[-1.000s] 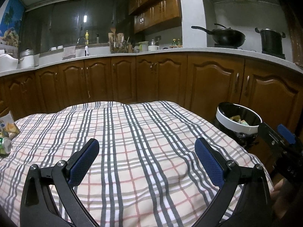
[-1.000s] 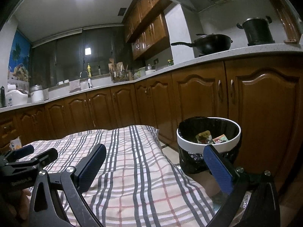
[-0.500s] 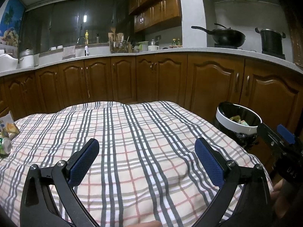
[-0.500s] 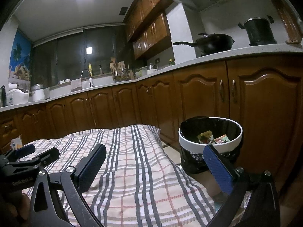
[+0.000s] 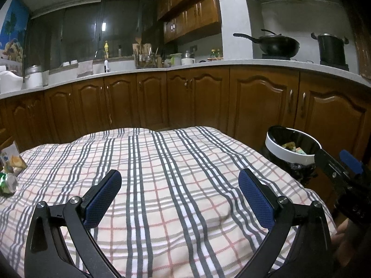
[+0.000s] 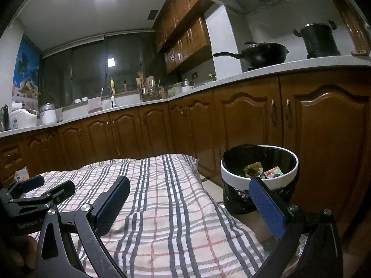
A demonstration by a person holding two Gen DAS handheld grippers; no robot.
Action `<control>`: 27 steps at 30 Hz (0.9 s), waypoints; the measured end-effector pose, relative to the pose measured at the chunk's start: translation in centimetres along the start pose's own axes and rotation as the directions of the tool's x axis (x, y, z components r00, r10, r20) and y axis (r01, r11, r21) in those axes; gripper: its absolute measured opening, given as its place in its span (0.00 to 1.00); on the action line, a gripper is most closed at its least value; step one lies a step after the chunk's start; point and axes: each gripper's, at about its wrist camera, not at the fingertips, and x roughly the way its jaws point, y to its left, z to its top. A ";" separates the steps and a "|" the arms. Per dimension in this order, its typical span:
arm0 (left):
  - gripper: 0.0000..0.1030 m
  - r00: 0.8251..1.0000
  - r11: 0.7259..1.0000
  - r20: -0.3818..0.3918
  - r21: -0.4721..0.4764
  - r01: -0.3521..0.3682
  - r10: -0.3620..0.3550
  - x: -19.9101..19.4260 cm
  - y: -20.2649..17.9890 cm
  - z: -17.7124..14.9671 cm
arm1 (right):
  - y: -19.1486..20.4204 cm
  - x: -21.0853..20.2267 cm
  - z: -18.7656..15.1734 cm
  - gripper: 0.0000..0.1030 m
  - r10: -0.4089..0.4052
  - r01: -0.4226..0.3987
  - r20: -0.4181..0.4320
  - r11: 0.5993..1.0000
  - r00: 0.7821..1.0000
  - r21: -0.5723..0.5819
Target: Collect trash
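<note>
The left gripper (image 5: 179, 192) was held with its blue-padded fingers spread wide and nothing between them, above a plaid tablecloth (image 5: 176, 162). The right gripper (image 6: 190, 205) was likewise spread apart and empty, over the cloth's right edge. At the cloth's far left edge, a crushed green can (image 5: 8, 182) and small snack packets (image 5: 14, 159) were seen lying together. Beyond the right edge, a white-rimmed trash bin (image 6: 258, 178) lined with a black bag was seen on the floor, wrappers (image 6: 262, 171) inside it. Behind stood brown wooden cabinets (image 5: 204, 102), with a black wok (image 5: 277, 44) and a pot (image 5: 331, 48) on the counter.
</note>
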 end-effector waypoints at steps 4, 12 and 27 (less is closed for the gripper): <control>1.00 1.000 1.000 0.002 0.002 0.000 0.000 -0.1 0.0 0.0 | 0.0 0.0 0.0 1.00 0.001 -0.001 0.000 1.000 1.000 0.002; 1.00 1.000 1.000 -0.006 -0.006 0.013 -0.013 -0.1 0.0 0.0 | 0.1 -0.1 0.0 1.00 -0.001 0.001 0.000 1.000 1.000 0.001; 1.00 1.000 1.000 -0.011 -0.009 0.018 -0.018 0.1 0.3 -0.1 | 0.2 -0.2 0.0 1.00 -0.002 0.002 0.000 1.000 1.000 0.001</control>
